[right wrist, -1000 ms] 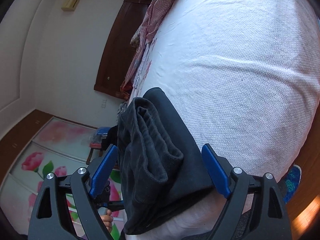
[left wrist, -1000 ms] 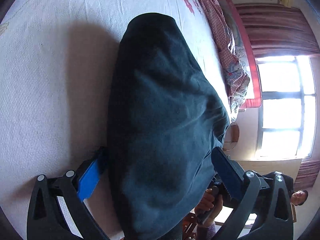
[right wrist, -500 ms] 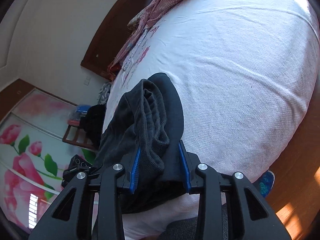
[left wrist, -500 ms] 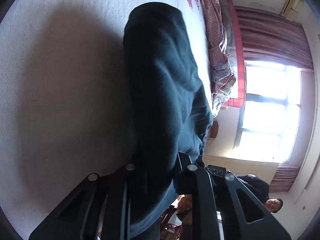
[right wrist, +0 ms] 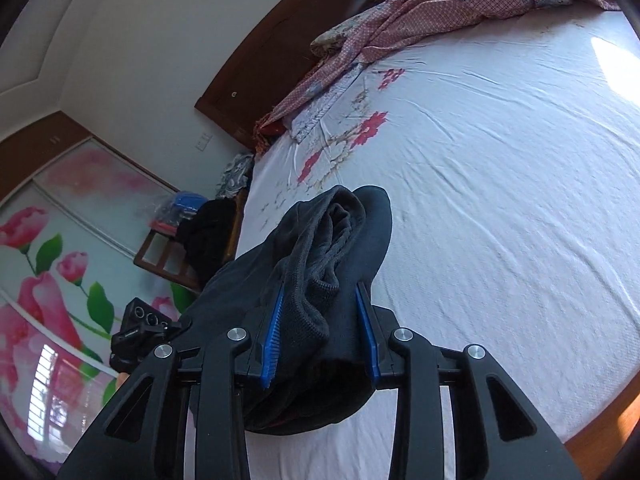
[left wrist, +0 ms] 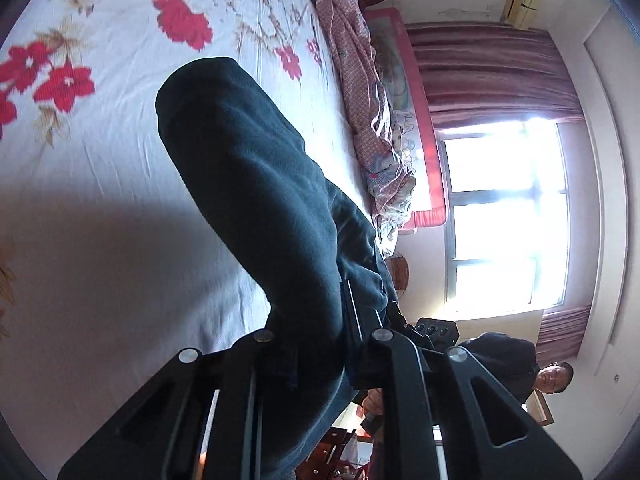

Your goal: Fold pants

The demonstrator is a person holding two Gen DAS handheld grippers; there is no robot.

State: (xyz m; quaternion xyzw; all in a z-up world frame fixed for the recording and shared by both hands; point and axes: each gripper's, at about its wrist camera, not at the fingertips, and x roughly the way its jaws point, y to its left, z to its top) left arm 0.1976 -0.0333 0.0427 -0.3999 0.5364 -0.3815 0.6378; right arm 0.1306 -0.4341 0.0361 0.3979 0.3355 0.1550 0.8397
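Note:
The dark folded pants (left wrist: 260, 200) are a thick bundle held up off the white floral bed sheet (left wrist: 100, 208). My left gripper (left wrist: 320, 320) is shut on one end of the bundle, its fingers mostly buried in the cloth. In the right wrist view the pants (right wrist: 332, 256) show their ribbed waistband folds. My right gripper (right wrist: 320, 320) is shut on that end, with the blue pads (right wrist: 274, 328) pressed on both sides. The other gripper's camera (right wrist: 144, 320) shows at the left of the right wrist view.
A crumpled pink checked quilt (right wrist: 420, 12) lies at the head of the bed by the dark headboard (right wrist: 280, 52). A bright window (left wrist: 508, 216) and a person (left wrist: 552, 376) are to the right. A stool with dark clothes (right wrist: 200, 236) stands beside the bed. The bed's wooden edge (right wrist: 600, 436) is near.
Both grippers closed from wide open onto the ends of the pants bundle. They then lifted it off the sheet and tilted the views toward the head of the bed.

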